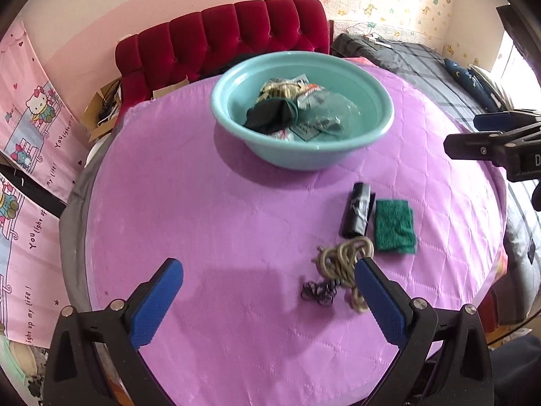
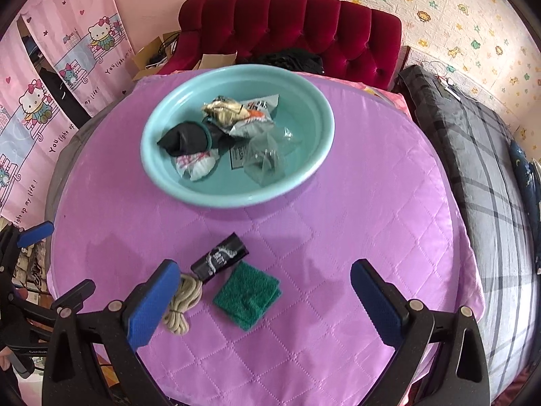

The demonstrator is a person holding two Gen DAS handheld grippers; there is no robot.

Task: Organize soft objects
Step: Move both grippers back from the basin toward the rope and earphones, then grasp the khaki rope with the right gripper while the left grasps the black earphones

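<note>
A teal basin (image 1: 378, 128) (image 2: 159, 172) stands on the purple quilted table and holds several soft items: a dark cloth (image 2: 184, 138), packets and clear bags. On the table lie a black roll (image 1: 356, 211) (image 2: 219, 258), a green scouring pad (image 1: 394, 225) (image 2: 248, 292), a beige rope coil (image 1: 341, 258) (image 2: 184, 299) and a small dark hair tie bundle (image 1: 318, 292). My left gripper (image 1: 268, 299) is open and empty, just short of the rope. My right gripper (image 2: 265, 299) is open and empty above the pad.
A red tufted sofa (image 1: 223, 40) (image 2: 294, 23) stands behind the table. A bed with a grey plaid cover (image 2: 487, 155) lies to the right. Pink cartoon curtains (image 2: 44, 101) hang at the left. The right gripper shows in the left wrist view (image 1: 493, 135).
</note>
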